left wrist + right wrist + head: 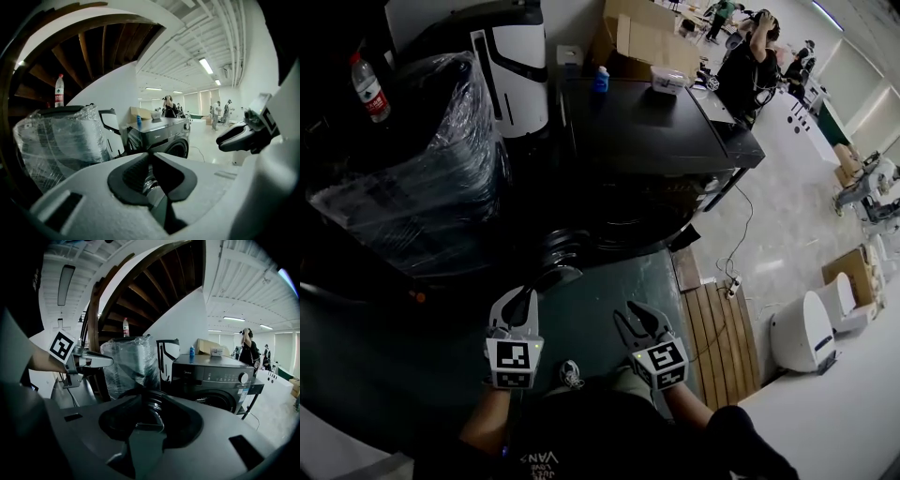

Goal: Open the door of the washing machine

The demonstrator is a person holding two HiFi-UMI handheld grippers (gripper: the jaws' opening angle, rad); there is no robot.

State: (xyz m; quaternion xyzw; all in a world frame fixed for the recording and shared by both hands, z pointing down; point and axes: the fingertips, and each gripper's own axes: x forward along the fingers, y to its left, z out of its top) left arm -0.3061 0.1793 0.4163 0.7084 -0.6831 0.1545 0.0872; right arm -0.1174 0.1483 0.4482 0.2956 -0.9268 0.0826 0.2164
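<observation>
The dark grey washing machine (661,131) (159,133) (213,371) stands ahead of me. Its round door (555,270) (152,404) appears swung out to the left of the dark drum opening (222,401). My left gripper (523,295) hovers just short of the door with its fingertips together and nothing between them. The left gripper also shows at the left of the right gripper view. To its right, my right gripper (639,317) (225,139) is held in the air with its jaws apart and empty. Neither gripper touches the machine.
A plastic-wrapped appliance (422,178) with a water bottle (367,86) behind it stands left of the washer. A white and black unit (511,66), a blue bottle (601,80) and cardboard boxes (642,37) lie beyond. Wooden slats (717,337), a power strip (733,284) and people are at right.
</observation>
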